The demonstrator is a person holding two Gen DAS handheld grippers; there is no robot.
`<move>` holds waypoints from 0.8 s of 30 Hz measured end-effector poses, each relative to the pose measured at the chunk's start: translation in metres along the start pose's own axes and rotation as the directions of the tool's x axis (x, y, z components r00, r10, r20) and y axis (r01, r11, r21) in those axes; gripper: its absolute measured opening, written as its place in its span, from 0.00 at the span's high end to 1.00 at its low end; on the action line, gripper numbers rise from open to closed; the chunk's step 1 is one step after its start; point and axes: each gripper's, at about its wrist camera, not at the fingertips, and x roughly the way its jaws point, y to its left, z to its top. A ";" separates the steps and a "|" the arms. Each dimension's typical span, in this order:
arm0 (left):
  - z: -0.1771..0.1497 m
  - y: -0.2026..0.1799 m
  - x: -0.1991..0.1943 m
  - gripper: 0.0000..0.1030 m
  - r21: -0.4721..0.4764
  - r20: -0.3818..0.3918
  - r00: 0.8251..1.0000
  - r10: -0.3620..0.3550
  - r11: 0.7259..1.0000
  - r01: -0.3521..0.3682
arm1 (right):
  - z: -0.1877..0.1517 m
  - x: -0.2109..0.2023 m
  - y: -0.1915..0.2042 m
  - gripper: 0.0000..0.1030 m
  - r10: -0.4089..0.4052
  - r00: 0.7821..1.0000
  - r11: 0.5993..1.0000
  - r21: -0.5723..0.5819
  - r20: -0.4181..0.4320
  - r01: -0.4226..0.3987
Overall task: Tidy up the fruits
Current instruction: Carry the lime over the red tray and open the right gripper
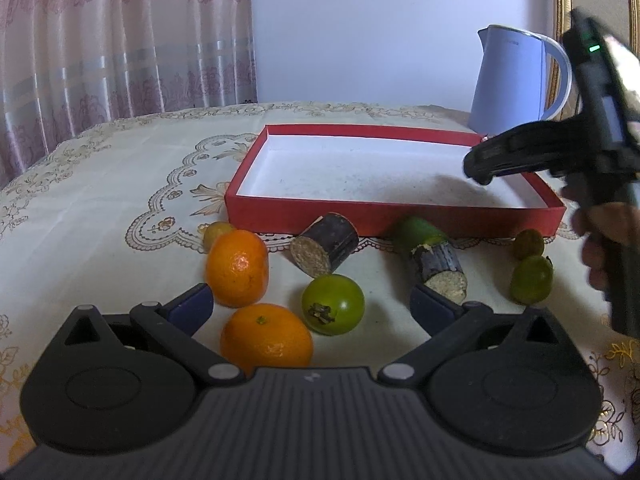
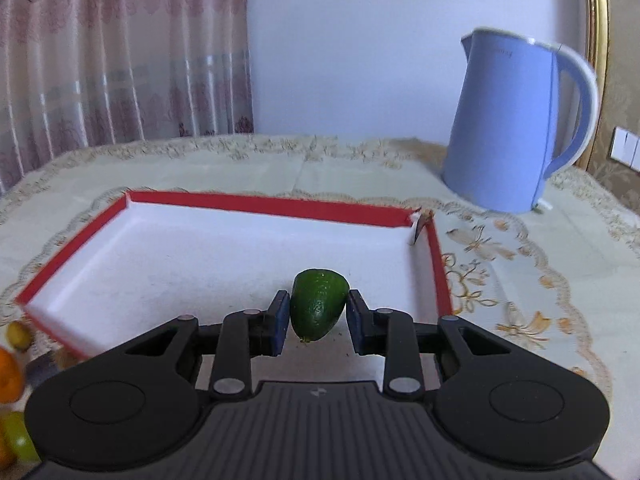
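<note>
My right gripper (image 2: 316,316) is shut on a green avocado (image 2: 318,304) and holds it over the near right part of the red box with a white inside (image 2: 80,236). In the left wrist view the right gripper (image 1: 486,164) hangs over the box's (image 1: 392,216) right end. My left gripper (image 1: 312,308) is open and empty, low over the table. Between and ahead of its fingers lie two oranges (image 1: 237,267) (image 1: 266,338), a green round fruit (image 1: 333,309), two dark sugarcane pieces (image 1: 325,248) (image 1: 440,270) and small green fruits (image 1: 531,280).
A blue kettle (image 2: 520,124) stands behind the box at the right; it also shows in the left wrist view (image 1: 516,80). A cream embroidered cloth (image 1: 100,184) covers the table. Curtains (image 1: 120,40) hang at the back left.
</note>
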 end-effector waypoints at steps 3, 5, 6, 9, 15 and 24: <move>0.000 -0.002 0.000 0.00 0.014 0.004 1.000 0.002 1.000 -0.002 | -0.002 0.014 -0.001 0.71 0.012 0.999 1.000 0.010 -0.035 -0.012; -0.001 -0.004 0.000 0.00 0.025 0.010 1.000 0.003 1.000 -0.003 | -0.004 0.018 -0.001 0.71 0.015 0.999 1.000 0.018 -0.035 -0.015; 0.000 -0.005 -0.001 0.00 0.029 0.012 1.000 0.003 1.000 -0.004 | -0.004 0.018 -0.001 0.71 0.015 0.999 1.000 0.016 -0.033 -0.014; -0.001 -0.006 -0.002 0.00 0.030 0.013 1.000 0.003 1.000 -0.003 | -0.004 0.018 -0.001 0.71 0.016 0.999 1.000 0.025 -0.036 -0.015; -0.002 -0.007 -0.001 0.00 0.026 0.011 1.000 0.005 1.000 -0.005 | -0.007 0.008 -0.011 0.70 0.061 0.998 0.993 0.100 -0.026 -0.058; -0.004 -0.010 -0.003 0.00 0.046 0.025 1.000 0.012 0.999 -0.013 | -0.029 -0.054 -0.027 0.58 0.047 0.995 0.986 0.156 0.085 -0.059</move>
